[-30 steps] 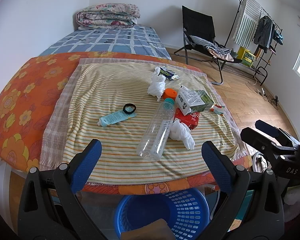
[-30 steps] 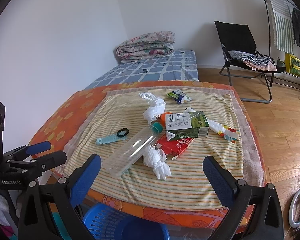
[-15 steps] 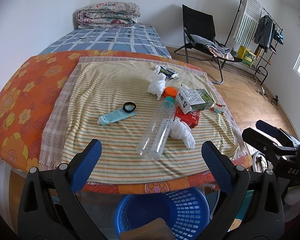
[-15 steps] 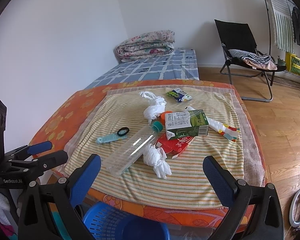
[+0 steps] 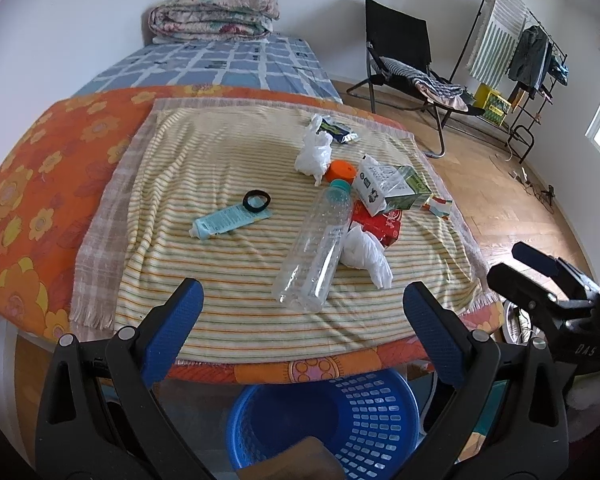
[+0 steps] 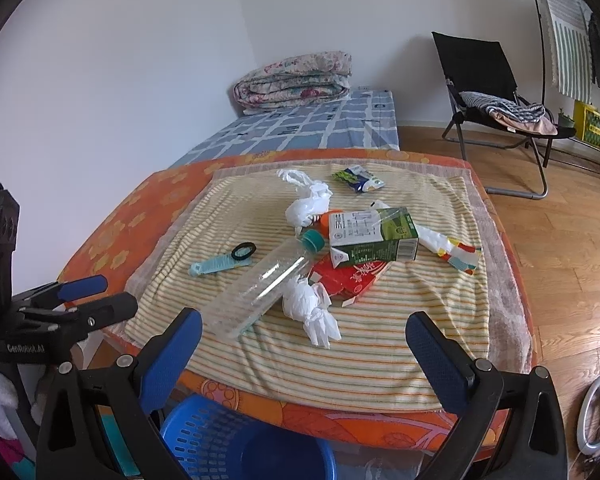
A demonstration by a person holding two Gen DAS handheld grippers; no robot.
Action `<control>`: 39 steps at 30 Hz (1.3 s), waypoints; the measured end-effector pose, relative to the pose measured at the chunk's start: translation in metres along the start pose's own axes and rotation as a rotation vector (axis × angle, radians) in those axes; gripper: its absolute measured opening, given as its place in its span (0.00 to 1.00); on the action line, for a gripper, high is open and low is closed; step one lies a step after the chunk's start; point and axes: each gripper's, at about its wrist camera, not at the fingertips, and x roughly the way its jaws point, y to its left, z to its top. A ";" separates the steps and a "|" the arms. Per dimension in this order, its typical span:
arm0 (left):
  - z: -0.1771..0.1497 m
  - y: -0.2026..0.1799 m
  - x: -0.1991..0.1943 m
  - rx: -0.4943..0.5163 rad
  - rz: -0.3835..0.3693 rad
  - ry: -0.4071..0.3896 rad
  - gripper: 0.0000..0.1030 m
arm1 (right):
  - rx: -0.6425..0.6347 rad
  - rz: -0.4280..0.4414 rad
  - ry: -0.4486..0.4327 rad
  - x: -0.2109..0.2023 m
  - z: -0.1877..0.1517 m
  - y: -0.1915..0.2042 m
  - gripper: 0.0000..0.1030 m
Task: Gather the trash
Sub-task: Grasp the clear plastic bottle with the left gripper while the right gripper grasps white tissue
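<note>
Left gripper hangs wide open and holds nothing, poised over the near edge of the striped towel. From its camera, the clear bottle lies beside a crumpled white bag, with the carton and red wrapper just beyond the bottle's cap and a teal tube off to the bottle's left. Directly below the towel's edge sits the blue basket, probably placed there so trash can drop straight in.

Right gripper, seen from its own camera, is likewise spread wide and empty, facing the bottle. Nothing is collected yet, apparently.
</note>
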 end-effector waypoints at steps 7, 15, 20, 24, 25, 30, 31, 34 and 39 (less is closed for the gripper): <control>0.006 0.002 0.013 -0.007 -0.028 0.041 0.99 | -0.032 -0.013 0.038 0.008 -0.004 -0.003 1.00; 0.019 0.006 0.062 -0.051 -0.119 0.180 0.87 | -0.020 0.042 0.165 0.033 -0.007 -0.014 0.99; 0.022 0.011 0.101 -0.144 -0.184 0.281 0.77 | -0.011 0.084 0.251 0.057 -0.012 -0.025 0.92; 0.029 0.005 0.124 -0.141 -0.172 0.305 0.76 | 0.010 0.104 0.298 0.079 -0.013 -0.036 0.85; 0.031 0.003 0.130 -0.134 -0.160 0.306 0.76 | 0.019 0.112 0.307 0.084 -0.014 -0.038 0.84; 0.040 0.007 0.155 -0.129 -0.139 0.335 0.76 | 0.040 0.135 0.326 0.103 -0.012 -0.045 0.83; 0.040 0.008 0.161 -0.133 -0.140 0.344 0.76 | 0.049 0.142 0.329 0.108 -0.010 -0.047 0.83; 0.043 0.012 0.178 -0.168 -0.157 0.371 0.74 | 0.068 0.159 0.337 0.120 -0.006 -0.049 0.80; 0.047 0.017 0.190 -0.212 -0.192 0.390 0.61 | 0.050 0.165 0.359 0.142 -0.004 -0.041 0.75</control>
